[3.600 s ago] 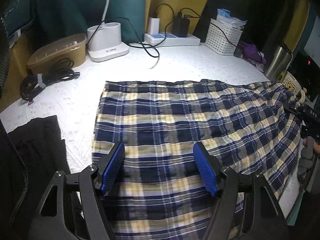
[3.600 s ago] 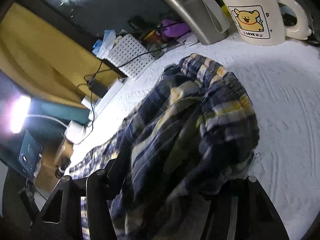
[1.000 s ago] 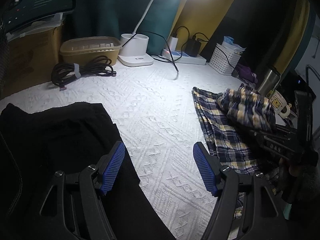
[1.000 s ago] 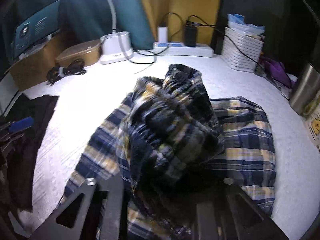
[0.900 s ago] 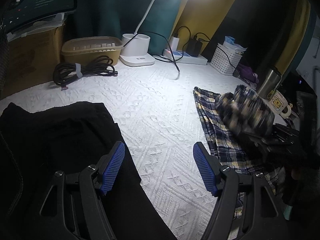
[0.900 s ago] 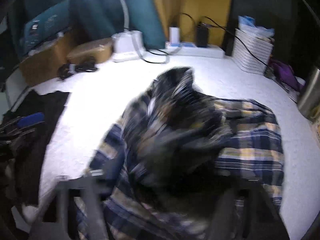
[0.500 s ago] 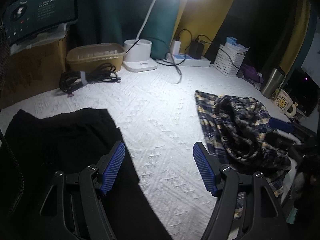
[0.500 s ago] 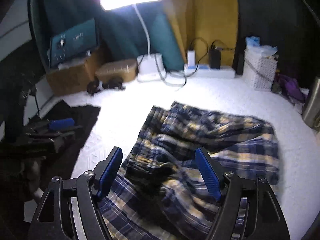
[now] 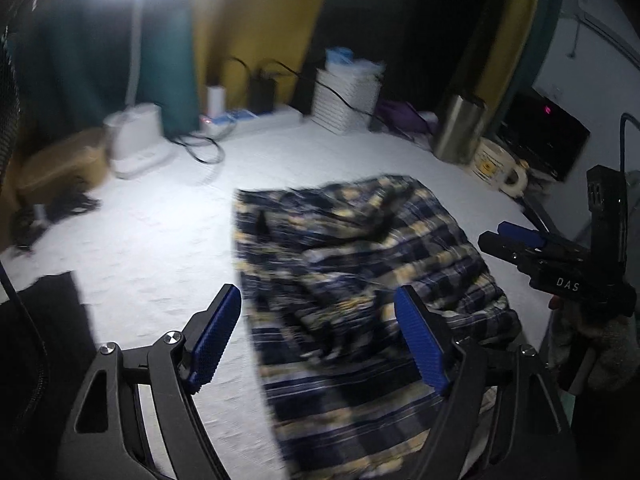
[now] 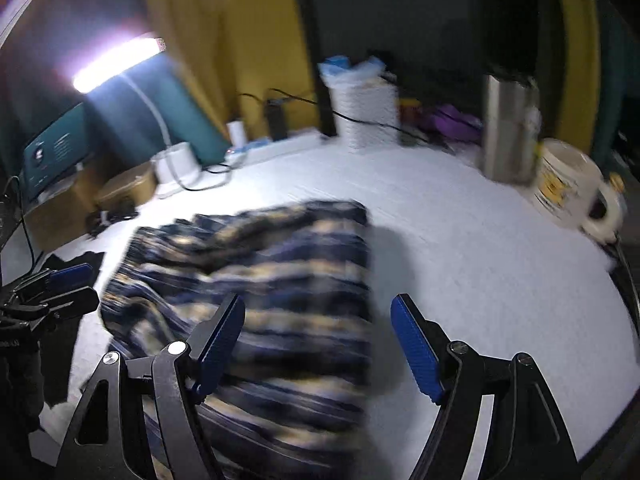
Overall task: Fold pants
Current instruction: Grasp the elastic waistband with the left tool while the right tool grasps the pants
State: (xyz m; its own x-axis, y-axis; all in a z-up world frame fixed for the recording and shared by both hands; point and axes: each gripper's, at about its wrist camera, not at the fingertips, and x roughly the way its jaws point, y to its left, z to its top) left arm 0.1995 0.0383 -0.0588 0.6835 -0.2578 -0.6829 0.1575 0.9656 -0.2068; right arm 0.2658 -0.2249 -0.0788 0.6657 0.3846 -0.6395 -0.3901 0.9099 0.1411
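The blue and yellow plaid pants [image 9: 360, 264] lie in a rumpled, folded heap on the white textured cloth [image 9: 160, 232]. My left gripper [image 9: 318, 300] hovers above their near left part. Its jaws are opening, and its blue pads [image 9: 216, 332] touch no cloth. My right gripper [image 10: 318, 304] stands open above the right edge of the pants [image 10: 260, 280], nothing pinched. In the left wrist view the right gripper [image 9: 520, 240] shows at the far right, held by a gloved hand. The left gripper [image 10: 68, 276] shows at the left edge of the right wrist view. Both views are motion-blurred.
A black garment [image 9: 44, 320] lies at the near left. Along the back stand a tan box [image 9: 60, 164], a lamp base [image 9: 136, 140], a power strip [image 9: 256, 116] and a white basket [image 9: 344, 100]. A steel tumbler [image 9: 460, 128] and a mug [image 9: 496, 164] stand at the right.
My right gripper opened and let the bunched pants drop onto the rest of the garment. Both grippers then swung right; the left moved from the black garment to over the pants.
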